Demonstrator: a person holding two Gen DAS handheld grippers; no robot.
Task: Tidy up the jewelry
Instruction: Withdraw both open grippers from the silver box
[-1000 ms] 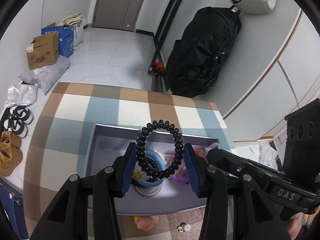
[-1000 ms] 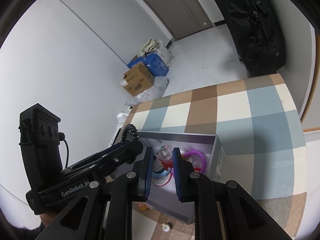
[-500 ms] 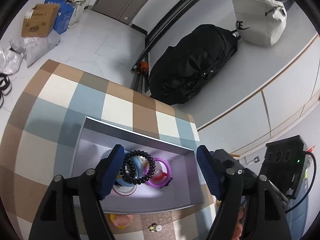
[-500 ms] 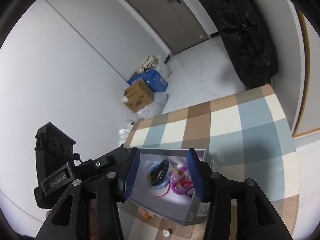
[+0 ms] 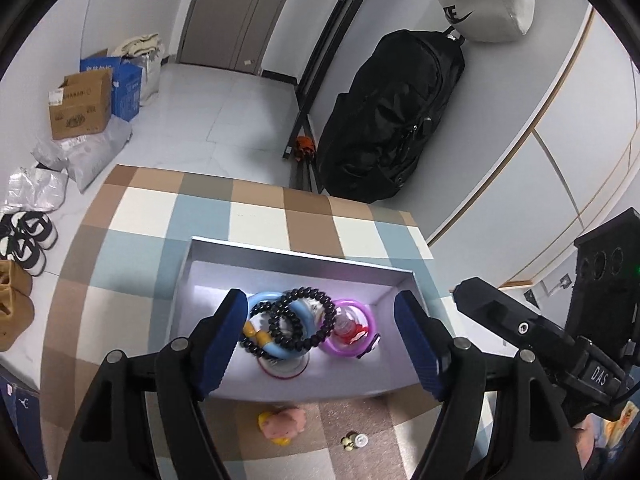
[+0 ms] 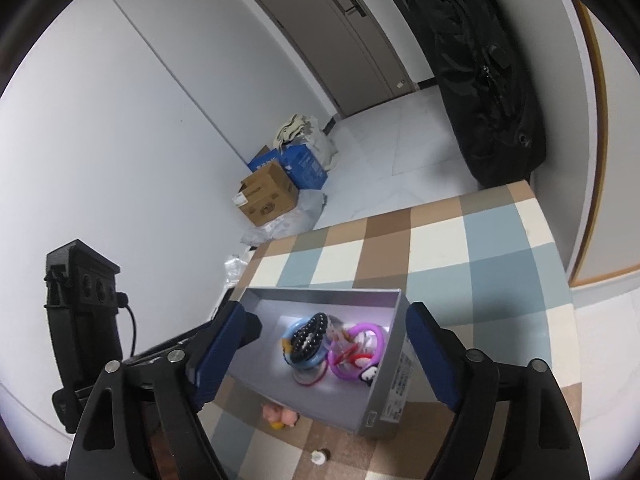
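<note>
Both hand-held grippers wide, empty | black bead bracelet [image 5: 300,322] in grey box [image 5: 280,256]

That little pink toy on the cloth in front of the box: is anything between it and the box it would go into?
Only the box's near wall. The pink toy lies on the checked cloth just outside it, so it would have to be lifted over. Both grippers, left and right, hang open above.

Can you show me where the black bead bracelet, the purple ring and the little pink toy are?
black bead bracelet [image 5: 303,324]: left wrist view, on its beads at the loop's left side.
purple ring [image 5: 370,322]: left wrist view, on its right rim.
little pink toy [image 5: 282,430]: left wrist view, on its body.
</note>
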